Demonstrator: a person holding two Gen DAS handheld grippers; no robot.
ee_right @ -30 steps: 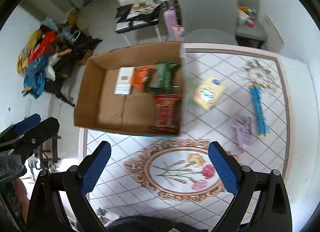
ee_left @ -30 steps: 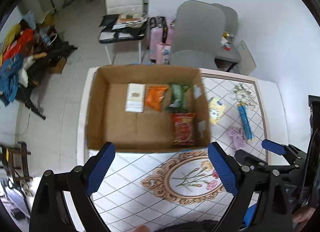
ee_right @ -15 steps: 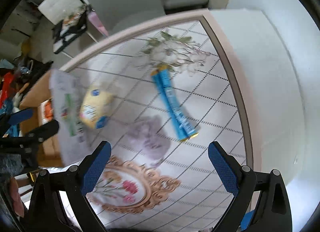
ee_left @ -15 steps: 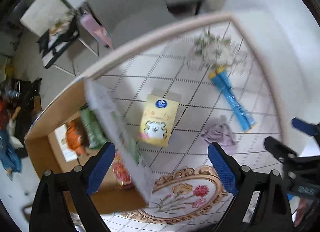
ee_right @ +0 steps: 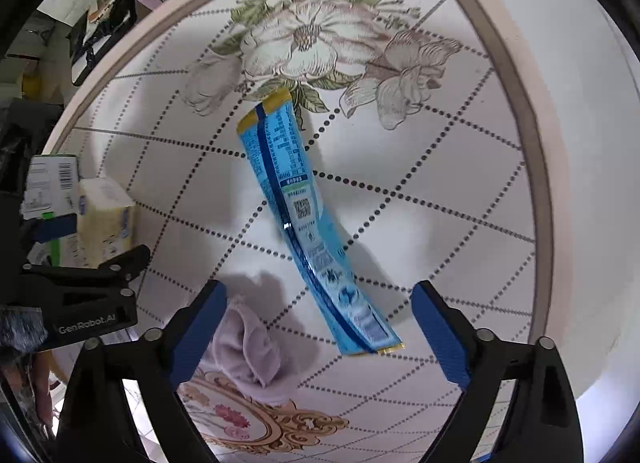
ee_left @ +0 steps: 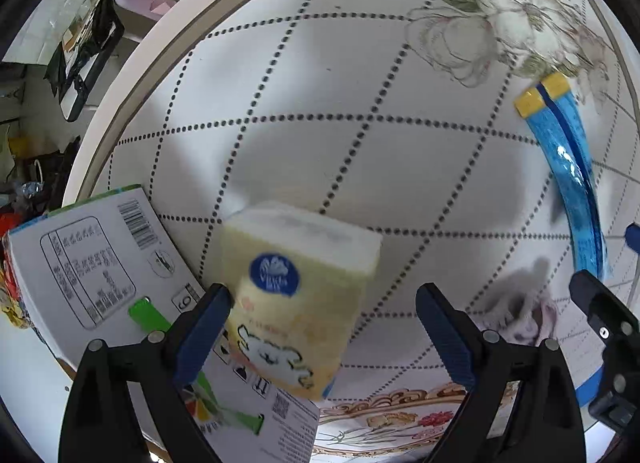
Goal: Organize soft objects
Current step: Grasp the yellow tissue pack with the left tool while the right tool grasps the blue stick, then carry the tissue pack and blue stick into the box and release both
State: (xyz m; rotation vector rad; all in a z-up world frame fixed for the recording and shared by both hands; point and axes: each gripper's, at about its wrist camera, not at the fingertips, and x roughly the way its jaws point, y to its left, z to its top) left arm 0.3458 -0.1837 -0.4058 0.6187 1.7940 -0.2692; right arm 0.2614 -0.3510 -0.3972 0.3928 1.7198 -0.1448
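The worktop (ee_right: 460,191) carries a quilted floral cover. A printed cardboard box flap (ee_left: 92,263) lies at its left edge. The yellow tissue pack (ee_left: 296,303) sits beside that flap, between the wide-open fingers of the left hand-held gripper (ee_left: 322,339), unpressed. The blue sachet (ee_right: 308,231) lies mid-worktop, and the lilac cloth (ee_right: 248,351) is beside its near end. The right hand-held gripper (ee_right: 316,335) is closing, straddling the sachet end, its left finger touching the cloth.
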